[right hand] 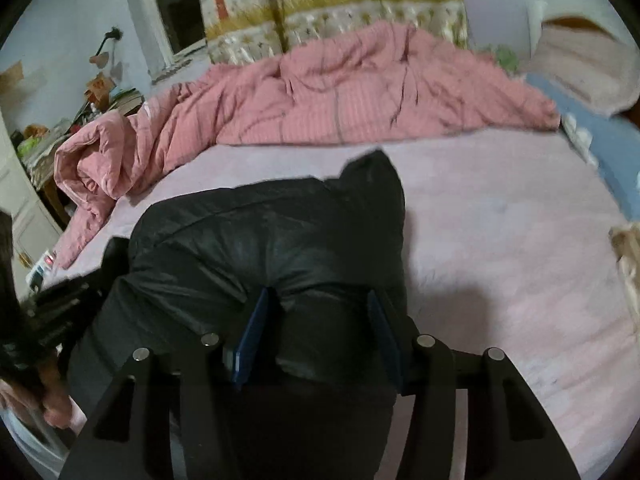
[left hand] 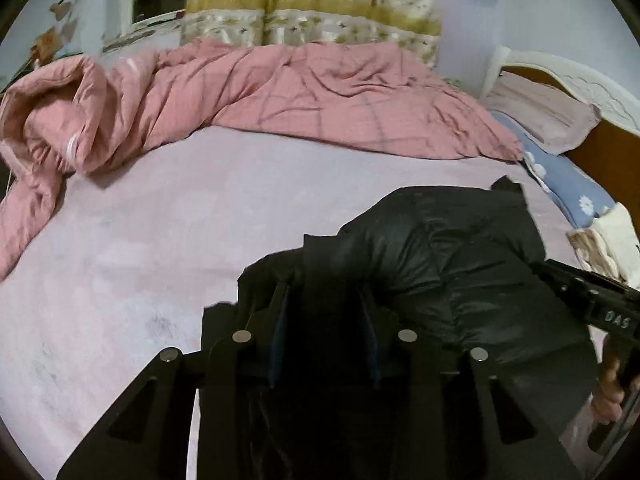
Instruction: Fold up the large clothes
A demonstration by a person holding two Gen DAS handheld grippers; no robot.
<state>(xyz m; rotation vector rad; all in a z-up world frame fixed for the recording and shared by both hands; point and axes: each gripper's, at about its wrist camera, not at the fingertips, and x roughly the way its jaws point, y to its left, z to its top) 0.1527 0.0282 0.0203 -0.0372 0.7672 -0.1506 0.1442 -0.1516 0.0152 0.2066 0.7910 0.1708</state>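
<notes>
A black puffer jacket (left hand: 440, 248) lies bunched on the pink bed sheet (left hand: 160, 240); it also shows in the right wrist view (right hand: 260, 240). My left gripper (left hand: 324, 296) sits over the jacket's near left part, fingers apart with dark fabric between them. My right gripper (right hand: 320, 300) sits over the jacket's near right part, its blue-padded fingers (right hand: 256, 328) apart with a bulge of fabric between them. The right gripper's body shows at the right edge of the left view (left hand: 592, 300). Whether either jaw pinches the fabric is unclear.
A rumpled pink quilt (left hand: 280, 92) lies along the far side of the bed. A blue flowered pillow (left hand: 560, 184) and a pink pillow (left hand: 540, 116) sit at the headboard on the right. Patterned curtains (left hand: 312, 0) hang behind. A cluttered desk (right hand: 80, 112) stands at left.
</notes>
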